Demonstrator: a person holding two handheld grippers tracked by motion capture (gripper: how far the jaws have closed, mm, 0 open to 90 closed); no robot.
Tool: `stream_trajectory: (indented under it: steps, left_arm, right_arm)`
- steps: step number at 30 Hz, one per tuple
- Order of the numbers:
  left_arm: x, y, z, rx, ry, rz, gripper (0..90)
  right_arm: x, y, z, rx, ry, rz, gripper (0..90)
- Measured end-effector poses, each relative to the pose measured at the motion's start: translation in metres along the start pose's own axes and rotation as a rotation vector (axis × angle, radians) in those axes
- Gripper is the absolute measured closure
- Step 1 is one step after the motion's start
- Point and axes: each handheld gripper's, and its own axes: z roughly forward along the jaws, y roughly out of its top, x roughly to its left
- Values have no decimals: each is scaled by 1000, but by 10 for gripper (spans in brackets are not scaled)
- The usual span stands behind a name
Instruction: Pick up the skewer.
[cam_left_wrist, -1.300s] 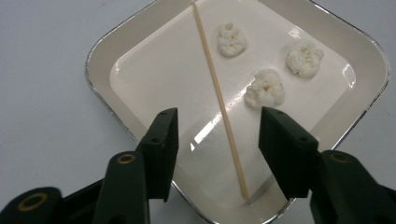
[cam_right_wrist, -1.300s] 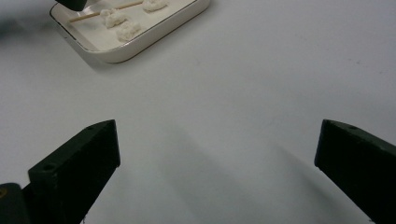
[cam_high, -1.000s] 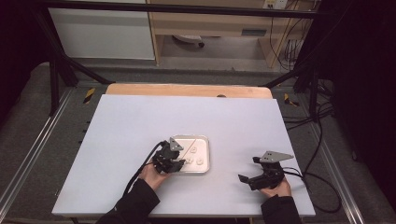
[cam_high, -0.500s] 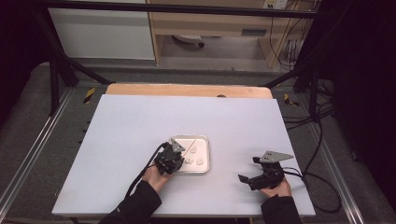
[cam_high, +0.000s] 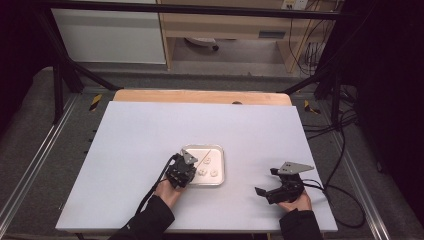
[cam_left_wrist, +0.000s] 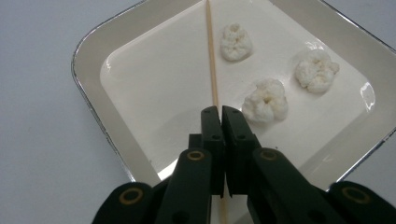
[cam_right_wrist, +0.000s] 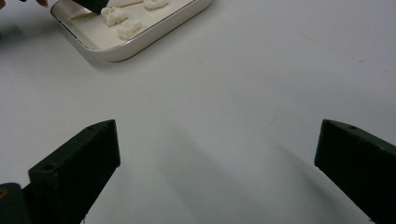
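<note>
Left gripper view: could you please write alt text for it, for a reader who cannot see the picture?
The left claw, its two black jaws shut on a thin wooden skewer, reaches over a shallow white rectangular tray with a metal rim. Three small white puffy food pieces lie in the tray to the right of the skewer, on a pale table.

High view: from above the person's side, facing forward and down over the whole table.
Left gripper view: very near, looking steeply down into the tray.
Right gripper view: low, facing across bare table.
Shared: the tray with its white pieces.
</note>
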Motion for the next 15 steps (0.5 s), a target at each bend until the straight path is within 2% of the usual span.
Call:
stream_trajectory:
  steps: [8,15]
  left_arm:
    - [4,-3,0,-23,-21,-11,883]
    - [7,-3,-7,-63,-44,-20,884]
  right_arm:
    - [0,0,0,1,1,-5,9]
    - [0,0,1,3,2,-5,9]
